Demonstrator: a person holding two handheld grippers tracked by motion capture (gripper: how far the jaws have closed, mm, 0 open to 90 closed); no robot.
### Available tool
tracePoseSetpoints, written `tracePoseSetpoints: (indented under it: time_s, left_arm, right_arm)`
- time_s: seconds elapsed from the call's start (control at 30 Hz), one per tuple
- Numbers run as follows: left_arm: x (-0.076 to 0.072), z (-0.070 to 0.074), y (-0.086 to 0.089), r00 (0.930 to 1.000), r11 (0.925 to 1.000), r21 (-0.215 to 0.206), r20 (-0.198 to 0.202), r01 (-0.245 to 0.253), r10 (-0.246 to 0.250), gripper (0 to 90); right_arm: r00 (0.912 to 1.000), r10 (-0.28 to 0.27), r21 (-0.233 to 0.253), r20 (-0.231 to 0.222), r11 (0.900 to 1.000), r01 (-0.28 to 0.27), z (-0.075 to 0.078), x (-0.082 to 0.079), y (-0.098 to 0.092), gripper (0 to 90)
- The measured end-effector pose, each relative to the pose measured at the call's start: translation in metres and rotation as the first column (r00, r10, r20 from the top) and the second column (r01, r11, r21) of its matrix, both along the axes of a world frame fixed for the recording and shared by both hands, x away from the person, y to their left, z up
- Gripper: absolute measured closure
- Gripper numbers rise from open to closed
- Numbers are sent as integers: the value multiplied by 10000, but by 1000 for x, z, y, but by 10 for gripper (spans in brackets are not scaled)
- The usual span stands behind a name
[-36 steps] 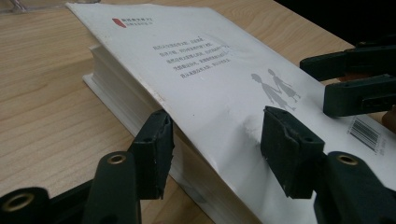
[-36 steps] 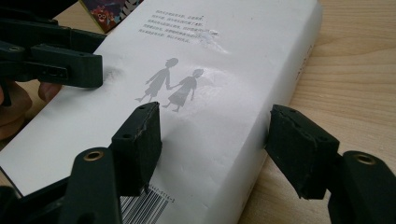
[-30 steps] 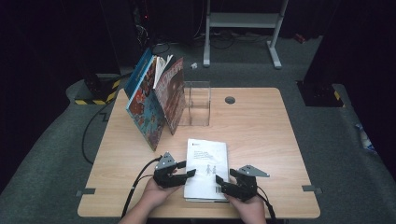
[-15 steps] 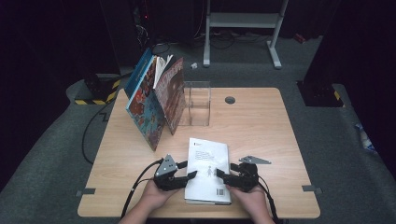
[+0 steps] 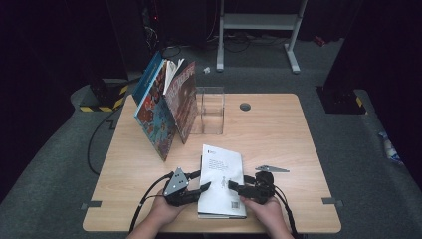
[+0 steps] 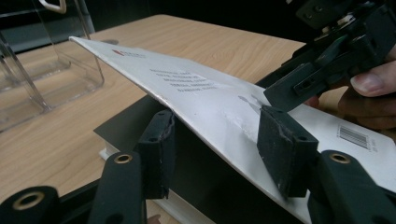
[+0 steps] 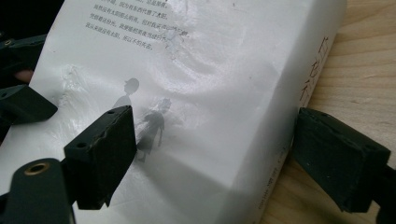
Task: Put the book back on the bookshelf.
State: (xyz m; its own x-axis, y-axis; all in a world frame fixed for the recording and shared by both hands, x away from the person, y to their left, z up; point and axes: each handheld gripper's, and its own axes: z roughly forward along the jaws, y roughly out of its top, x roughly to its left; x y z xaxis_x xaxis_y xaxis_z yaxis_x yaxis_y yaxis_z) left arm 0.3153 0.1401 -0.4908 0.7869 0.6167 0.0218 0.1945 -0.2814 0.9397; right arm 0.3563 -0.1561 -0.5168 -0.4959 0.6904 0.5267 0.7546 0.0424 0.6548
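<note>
Near the table's (image 5: 278,124) front edge, the left gripper (image 6: 212,135) has slid one jaw under the white book's (image 5: 222,179) cover, now lifted, jaws open around it. The right gripper (image 7: 212,156) has moved inward and straddles the spine, jaws open. Opening has likely begun. Farther back stand the leaning books (image 5: 164,107).

Bright table, dark surroundings; close views softly blurred.

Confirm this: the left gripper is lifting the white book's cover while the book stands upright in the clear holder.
Not quite. The white book lies flat on the table, near the person, not in the clear holder. The high view shows it. The left gripper does have the cover raised between its fingers.
</note>
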Motion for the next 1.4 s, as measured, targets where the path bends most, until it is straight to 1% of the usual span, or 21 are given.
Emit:
tracePoseSetpoints:
  time_s: [0.07,0.23,0.4,0.63,0.7,0.87,0.97,1.07,1.17,1.27,1.33,1.37,1.4]
  left_arm:
    - [-1,1,0,10000,10000,13,74,1,-1,484]
    - [-4,2,-1,9994,9999,102,336,13,-17,484]
    - [-6,2,-1,9983,9999,150,583,25,-34,485]
    - [-9,4,-1,9955,9996,261,948,72,-97,485]
    - [-11,4,-1,9947,9997,254,1022,71,-96,485]
    - [-13,4,-1,9925,9996,274,1219,92,-125,485]
    - [-14,4,-1,9912,9996,264,1315,101,-134,484]
    - [-15,5,-1,9896,9995,276,1430,119,-157,485]
    - [-16,5,-2,9884,9995,289,1510,127,-169,484]
    - [-18,5,-2,9862,9995,269,1646,159,-201,484]
    - [-18,5,-2,9840,9993,295,1760,209,-258,485]
    - [-18,5,-2,9849,9995,262,1712,202,-244,484]
    - [-18,5,-2,9866,9996,237,1620,170,-206,484]
  right_arm:
    - [9998,53,222,-217,9997,-48,-2,1,0,105]
    - [9985,254,527,-478,9983,-229,-5,6,-1,78]
    - [9982,332,621,-501,9976,-300,-5,7,-2,75]
    - [9972,445,911,-608,9951,-388,-6,8,-4,72]
    - [9969,493,1011,-606,9939,-430,-7,9,-5,72]
    - [9954,571,1305,-772,9904,-467,-8,10,-6,71]
    - [9950,599,1451,-793,9883,-480,-9,11,-7,70]
    - [9952,626,1498,-756,9874,-507,-9,12,-8,69]
    - [9941,670,1688,-852,9843,-519,-10,12,-8,70]
    - [9936,753,1784,-837,9822,-594,-11,12,-9,71]
    - [9908,908,2094,-1005,9755,-682,-12,13,-8,71]
    - [9903,937,2182,-1022,9734,-696,-12,14,-8,70]
    - [9905,931,2183,-1014,9734,-691,-12,14,-8,70]
